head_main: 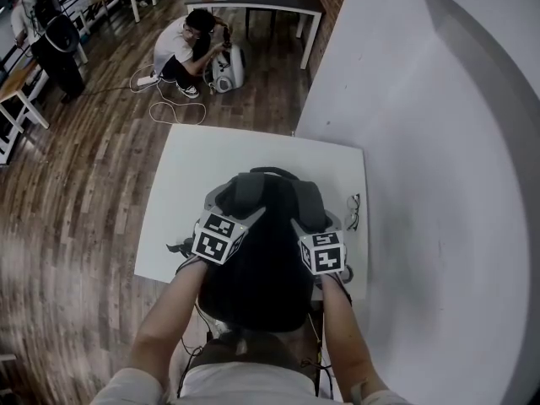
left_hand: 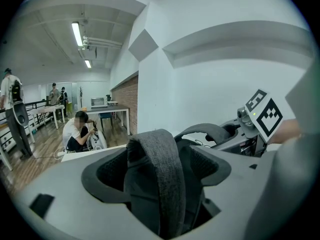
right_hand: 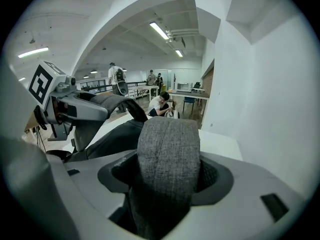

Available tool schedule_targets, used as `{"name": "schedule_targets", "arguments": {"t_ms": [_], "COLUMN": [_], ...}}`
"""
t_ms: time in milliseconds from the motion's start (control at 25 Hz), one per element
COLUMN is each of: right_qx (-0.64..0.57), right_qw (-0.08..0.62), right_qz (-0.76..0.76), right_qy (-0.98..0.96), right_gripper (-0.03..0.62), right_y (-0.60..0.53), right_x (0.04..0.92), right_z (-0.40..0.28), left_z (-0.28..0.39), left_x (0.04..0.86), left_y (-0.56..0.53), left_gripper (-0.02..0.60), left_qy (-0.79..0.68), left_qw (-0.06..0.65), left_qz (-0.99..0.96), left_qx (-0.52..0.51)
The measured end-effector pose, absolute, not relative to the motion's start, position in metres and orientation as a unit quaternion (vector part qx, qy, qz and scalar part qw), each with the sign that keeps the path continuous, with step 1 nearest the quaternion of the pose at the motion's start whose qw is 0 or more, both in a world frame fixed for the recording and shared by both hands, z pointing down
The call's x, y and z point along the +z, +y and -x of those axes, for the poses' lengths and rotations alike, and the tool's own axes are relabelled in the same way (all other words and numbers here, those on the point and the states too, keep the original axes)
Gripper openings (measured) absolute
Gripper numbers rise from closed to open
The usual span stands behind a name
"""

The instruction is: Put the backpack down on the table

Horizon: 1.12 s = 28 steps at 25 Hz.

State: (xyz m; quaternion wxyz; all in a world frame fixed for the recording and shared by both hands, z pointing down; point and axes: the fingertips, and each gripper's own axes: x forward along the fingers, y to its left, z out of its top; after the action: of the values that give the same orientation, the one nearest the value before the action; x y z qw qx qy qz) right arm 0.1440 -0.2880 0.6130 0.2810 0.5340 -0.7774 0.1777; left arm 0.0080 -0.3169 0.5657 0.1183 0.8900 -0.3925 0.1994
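A black backpack (head_main: 257, 268) lies on the white table (head_main: 194, 167) with its grey shoulder straps up and its lower end over the near edge. My left gripper (head_main: 240, 194) is at the left strap. In the left gripper view that strap (left_hand: 155, 169) runs between the jaws with gaps on both sides, so my left gripper (left_hand: 157, 164) is open. My right gripper (head_main: 310, 205) is at the right strap. That strap (right_hand: 167, 154) stands between its jaws with dark gaps beside it, so my right gripper (right_hand: 167, 176) is open too.
A pair of glasses (head_main: 353, 211) lies on the table right of the backpack. A white wall (head_main: 439, 142) runs close along the table's right side. On the wooden floor beyond, a person (head_main: 187, 49) crouches by a white device; a dark table (head_main: 253, 2) stands behind.
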Motion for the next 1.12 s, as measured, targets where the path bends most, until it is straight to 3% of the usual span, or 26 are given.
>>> {"name": "schedule_targets", "arguments": {"t_ms": [400, 1120], "right_qx": [0.177, 0.084], "right_qw": [0.307, 0.286], "right_qz": [-0.537, -0.578], "right_qy": [-0.765, -0.759], "right_gripper": [0.291, 0.296], "right_y": [-0.277, -0.270], "right_x": [0.624, 0.554], "right_z": [-0.163, -0.153], "left_z": [-0.013, 0.002], "left_x": [0.564, 0.557], "left_y": [-0.308, -0.300], "left_gripper": [0.399, 0.423], "left_qy": [-0.388, -0.390], "left_qw": [0.110, 0.116], "left_qz": [-0.893, -0.894], "left_qx": [0.200, 0.186]}}
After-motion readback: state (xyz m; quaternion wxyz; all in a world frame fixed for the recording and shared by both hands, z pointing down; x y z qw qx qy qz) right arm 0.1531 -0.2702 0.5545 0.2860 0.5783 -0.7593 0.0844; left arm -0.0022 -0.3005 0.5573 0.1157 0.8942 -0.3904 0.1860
